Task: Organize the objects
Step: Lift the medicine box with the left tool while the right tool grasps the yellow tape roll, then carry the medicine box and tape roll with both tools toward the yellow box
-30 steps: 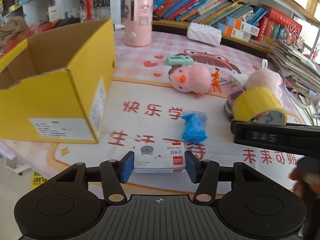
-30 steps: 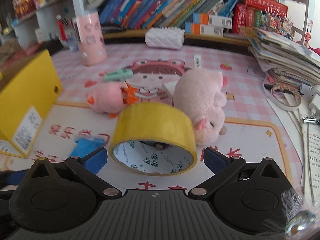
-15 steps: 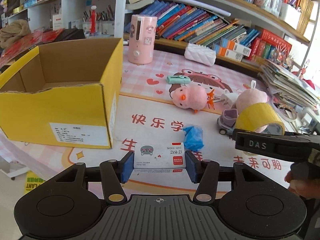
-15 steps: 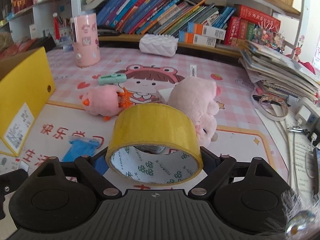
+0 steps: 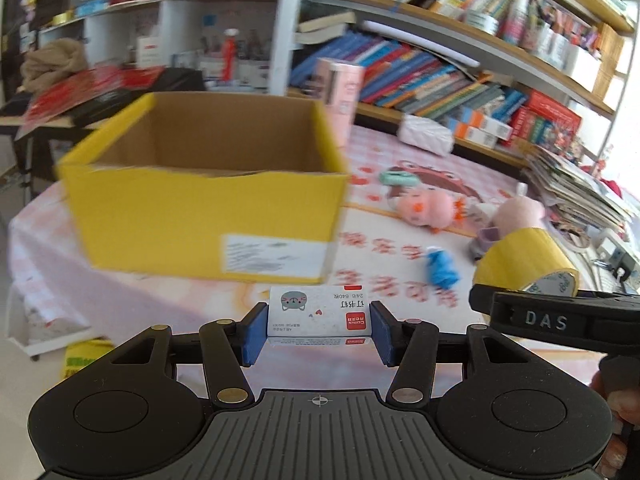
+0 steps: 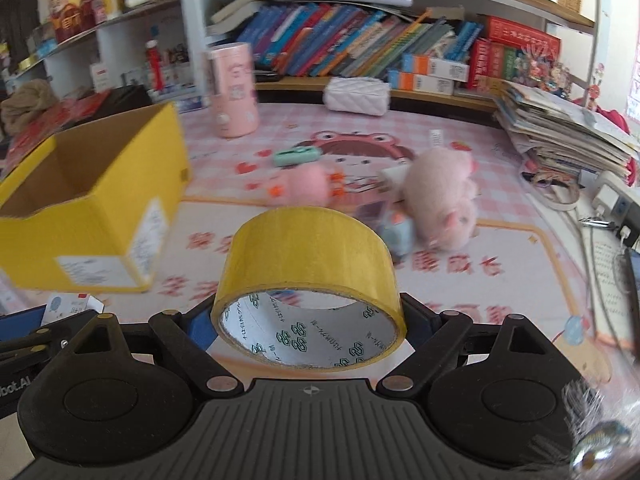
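My left gripper (image 5: 319, 330) is shut on a small white staple box (image 5: 319, 314) and holds it above the table, in front of the open yellow cardboard box (image 5: 204, 216). My right gripper (image 6: 308, 328) is shut on a yellow tape roll (image 6: 308, 264), lifted off the table. The roll also shows in the left wrist view (image 5: 524, 266) at the right, and the yellow box in the right wrist view (image 6: 92, 216) at the left. The box looks empty inside.
On the pink mat lie a pink chick plush (image 5: 426, 210), a pink pig plush (image 6: 444, 200), a blue crumpled item (image 5: 440, 270), a green stapler (image 6: 296, 156) and a small toy (image 6: 396, 232). A pink cylinder (image 6: 234, 96), a white pouch (image 6: 356, 96), bookshelves and a paper stack (image 6: 560, 132) stand behind.
Both grippers have risen and swung left toward the yellow box. The right gripper closed on the tape roll and lifted it; the left still holds the staple box.
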A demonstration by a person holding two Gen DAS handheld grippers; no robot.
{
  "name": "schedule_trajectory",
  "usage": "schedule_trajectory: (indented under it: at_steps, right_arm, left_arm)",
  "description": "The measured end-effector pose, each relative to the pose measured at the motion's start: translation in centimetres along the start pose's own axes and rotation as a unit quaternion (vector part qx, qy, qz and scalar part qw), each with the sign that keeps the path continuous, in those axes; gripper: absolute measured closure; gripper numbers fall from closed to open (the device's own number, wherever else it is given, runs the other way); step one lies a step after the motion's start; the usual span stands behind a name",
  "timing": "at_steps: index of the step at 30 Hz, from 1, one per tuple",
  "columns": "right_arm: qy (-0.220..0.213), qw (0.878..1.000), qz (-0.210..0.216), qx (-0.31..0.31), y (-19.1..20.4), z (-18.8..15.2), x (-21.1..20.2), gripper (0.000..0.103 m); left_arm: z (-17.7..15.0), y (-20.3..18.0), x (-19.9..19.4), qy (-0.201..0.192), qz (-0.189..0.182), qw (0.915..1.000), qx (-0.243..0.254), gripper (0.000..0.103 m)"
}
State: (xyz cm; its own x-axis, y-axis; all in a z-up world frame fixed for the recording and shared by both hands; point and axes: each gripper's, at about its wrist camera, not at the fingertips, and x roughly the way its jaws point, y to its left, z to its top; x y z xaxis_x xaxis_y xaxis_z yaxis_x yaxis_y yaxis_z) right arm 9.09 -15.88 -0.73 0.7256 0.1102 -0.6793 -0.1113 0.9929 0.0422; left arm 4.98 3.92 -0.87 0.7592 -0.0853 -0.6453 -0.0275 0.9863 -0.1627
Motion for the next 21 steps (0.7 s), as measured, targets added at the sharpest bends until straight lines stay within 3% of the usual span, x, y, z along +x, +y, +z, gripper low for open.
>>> schedule_trajectory:
  at_steps: [9, 21]
  right_arm:
    - [-0.002, 0.999, 0.029, -0.036, 7.9, -2.6, -2.9, 0.015]
    - [0.016, 0.998, 0.058, -0.034, 13.9, -6.4, -5.3, 0.015]
  left_arm:
    - [-1.6, 6.9, -4.5, -0.006, 0.034, 0.9993, -0.015, 0.051]
    - [-4.1, 11.3, -8.7, -0.012, 0.044, 0.9989, -0.005, 0.051]
